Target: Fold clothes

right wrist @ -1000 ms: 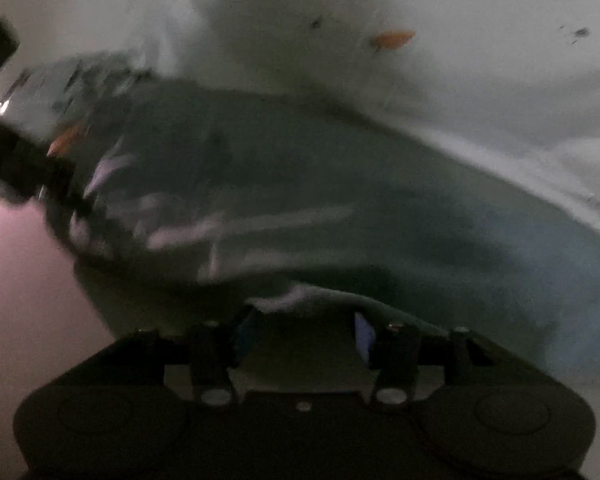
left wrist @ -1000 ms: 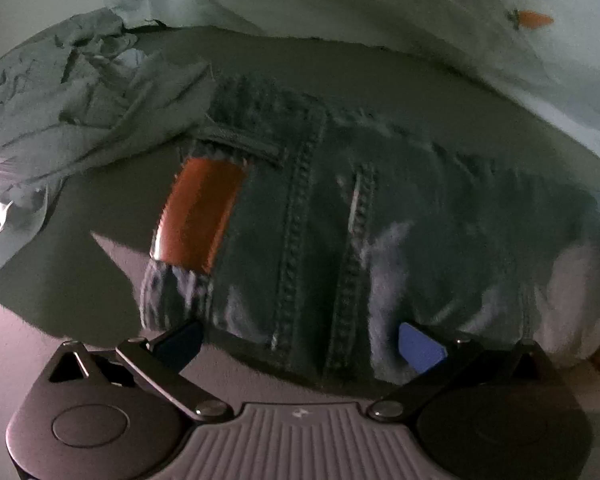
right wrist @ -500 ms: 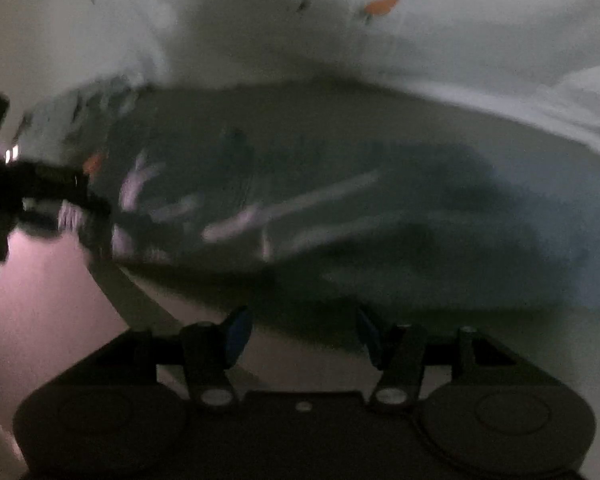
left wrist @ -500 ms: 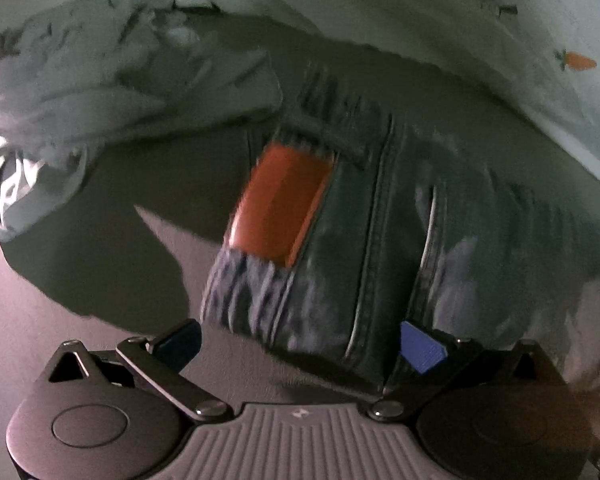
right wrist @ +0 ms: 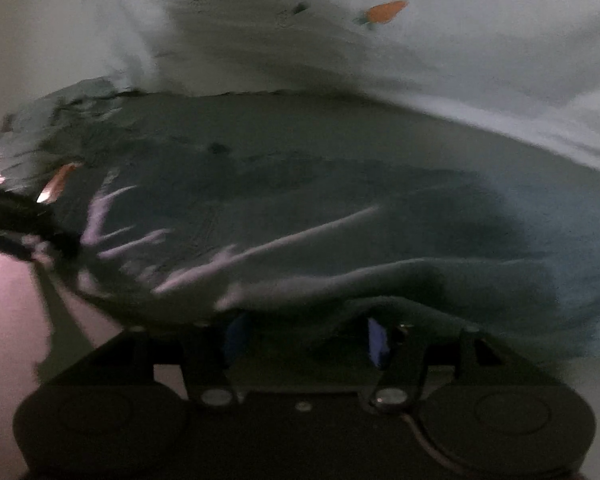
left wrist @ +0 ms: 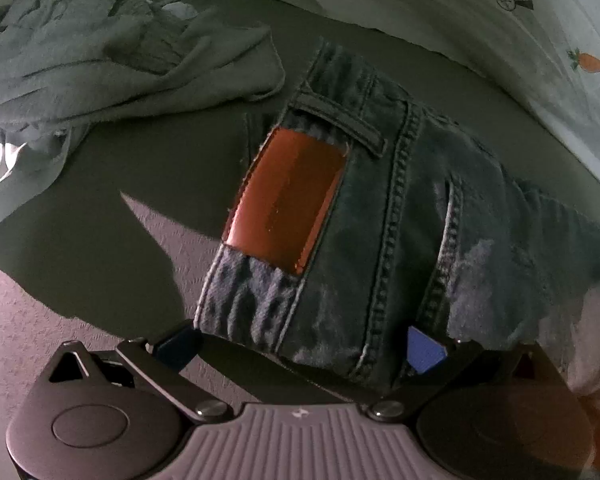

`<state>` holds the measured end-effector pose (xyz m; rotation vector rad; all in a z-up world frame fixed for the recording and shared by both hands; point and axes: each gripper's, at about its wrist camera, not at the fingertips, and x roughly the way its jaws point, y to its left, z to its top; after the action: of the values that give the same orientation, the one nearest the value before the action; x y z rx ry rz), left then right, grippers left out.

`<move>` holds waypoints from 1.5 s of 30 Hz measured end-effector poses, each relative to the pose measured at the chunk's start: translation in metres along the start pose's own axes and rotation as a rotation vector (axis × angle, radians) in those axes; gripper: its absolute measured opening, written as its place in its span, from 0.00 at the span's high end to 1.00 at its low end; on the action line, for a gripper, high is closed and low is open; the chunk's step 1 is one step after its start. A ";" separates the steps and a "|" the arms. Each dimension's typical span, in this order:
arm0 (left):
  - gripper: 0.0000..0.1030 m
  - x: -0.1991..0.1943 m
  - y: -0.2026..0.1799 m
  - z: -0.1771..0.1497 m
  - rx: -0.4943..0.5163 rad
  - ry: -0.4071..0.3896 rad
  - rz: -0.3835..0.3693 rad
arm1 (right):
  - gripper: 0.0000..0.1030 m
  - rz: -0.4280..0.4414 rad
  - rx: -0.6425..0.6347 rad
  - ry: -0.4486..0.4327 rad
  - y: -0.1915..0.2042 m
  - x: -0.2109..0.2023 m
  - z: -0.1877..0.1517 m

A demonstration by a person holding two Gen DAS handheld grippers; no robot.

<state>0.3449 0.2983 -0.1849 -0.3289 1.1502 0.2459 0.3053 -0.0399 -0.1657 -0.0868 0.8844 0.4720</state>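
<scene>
My right view is blurred; right gripper (right wrist: 306,338) has been spreading, denim between its pads, grip unclear. Left gripper (left wrist: 300,346) gapes wide at the jeans (left wrist: 400,240) waistband.

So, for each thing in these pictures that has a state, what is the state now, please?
jeans: lying flat, waistband end between the left gripper's open jaws
grey garment: crumpled, unfolded, beside the jeans
left gripper: open wide, not pressing
right gripper: open; jaws have just been opening, denim between them
carrot-print sheet: rumpled behind
</scene>
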 end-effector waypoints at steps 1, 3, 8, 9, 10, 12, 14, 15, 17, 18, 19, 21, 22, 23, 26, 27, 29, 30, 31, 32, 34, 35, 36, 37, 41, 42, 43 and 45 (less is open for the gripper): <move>0.00 0.001 -0.002 0.000 0.014 -0.003 0.005 | 0.40 0.031 -0.018 0.019 0.004 0.003 -0.003; 0.00 0.002 -0.004 0.001 0.036 -0.007 0.013 | 0.53 -0.007 -0.101 0.016 0.017 0.008 -0.010; 0.00 0.005 -0.002 0.005 0.030 -0.022 0.006 | 0.90 -0.044 -0.069 -0.018 0.006 -0.005 -0.002; 0.00 0.005 -0.001 0.006 0.024 -0.029 0.009 | 0.90 -0.028 -0.055 -0.019 0.002 -0.013 -0.001; 0.00 0.005 0.000 0.006 0.017 -0.036 0.013 | 0.90 -0.009 -0.033 -0.017 -0.002 -0.022 -0.005; 0.00 0.006 0.004 0.007 -0.007 -0.043 0.027 | 0.90 0.000 -0.030 0.032 -0.001 -0.021 -0.020; 0.00 0.006 0.005 0.010 -0.009 -0.044 0.030 | 0.90 -0.011 -0.058 0.065 0.006 -0.017 -0.034; 0.00 0.007 0.005 0.012 -0.003 -0.043 0.032 | 0.90 -0.030 -0.091 0.065 0.012 -0.016 -0.033; 0.00 0.007 0.005 0.014 0.019 -0.047 0.033 | 0.90 -0.046 -0.146 0.070 0.019 -0.020 -0.026; 0.00 0.008 0.006 0.015 0.018 -0.041 0.028 | 0.89 -0.049 -0.169 0.067 0.021 -0.023 -0.023; 0.00 0.008 0.007 0.016 0.012 -0.035 0.026 | 0.88 -0.044 -0.175 0.083 0.020 -0.025 -0.022; 0.00 0.006 0.008 0.017 0.005 -0.026 0.026 | 0.80 -0.033 -0.162 0.123 0.015 -0.028 -0.020; 0.00 0.003 0.010 0.016 -0.009 -0.022 0.026 | 0.77 -0.037 -0.142 0.126 0.011 -0.032 -0.022; 0.00 0.001 0.011 0.016 -0.023 -0.019 0.025 | 0.76 -0.042 -0.118 0.124 0.007 -0.037 -0.023; 0.00 -0.008 0.023 0.006 -0.098 0.010 -0.052 | 0.62 -0.066 -0.043 0.109 -0.004 -0.049 -0.027; 0.00 -0.010 0.028 0.001 -0.109 0.027 -0.118 | 0.56 -0.079 -0.020 0.100 -0.007 -0.051 -0.027; 0.00 -0.014 0.036 -0.008 -0.125 0.012 -0.192 | 0.55 -0.100 0.025 0.086 -0.012 -0.051 -0.026; 0.00 -0.016 0.039 -0.013 -0.133 0.005 -0.228 | 0.54 -0.105 0.047 0.084 -0.015 -0.050 -0.026; 0.00 -0.015 0.043 -0.014 -0.148 -0.009 -0.243 | 0.54 -0.111 0.069 0.082 -0.017 -0.048 -0.025; 0.00 -0.015 0.047 -0.016 -0.164 -0.023 -0.258 | 0.54 -0.112 0.087 0.080 -0.019 -0.046 -0.024; 0.00 -0.014 0.055 -0.018 -0.234 -0.063 -0.290 | 0.54 -0.111 0.115 0.077 -0.021 -0.042 -0.023; 0.00 -0.013 0.059 -0.018 -0.267 -0.078 -0.300 | 0.53 -0.115 0.124 0.073 -0.020 -0.040 -0.022; 0.00 -0.013 0.059 -0.016 -0.286 -0.090 -0.297 | 0.49 -0.120 0.129 0.066 -0.020 -0.039 -0.021; 0.00 -0.012 0.056 -0.016 -0.292 -0.099 -0.279 | 0.47 -0.132 0.134 0.056 -0.020 -0.039 -0.021; 0.00 -0.010 0.033 -0.012 -0.272 -0.134 -0.171 | 0.44 -0.228 0.156 -0.012 -0.022 -0.041 -0.015; 0.01 -0.009 0.029 -0.010 -0.274 -0.134 -0.168 | 0.44 -0.242 0.167 -0.031 -0.024 -0.043 -0.014; 0.01 -0.008 0.025 -0.008 -0.276 -0.133 -0.164 | 0.45 -0.254 0.178 -0.051 -0.026 -0.045 -0.013; 0.01 -0.006 0.020 -0.005 -0.285 -0.129 -0.176 | 0.72 -0.270 0.184 -0.087 -0.029 -0.046 -0.010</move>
<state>0.3308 0.3145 -0.1836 -0.6529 0.9526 0.2723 0.2862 -0.0849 -0.1404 -0.0160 0.8128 0.1403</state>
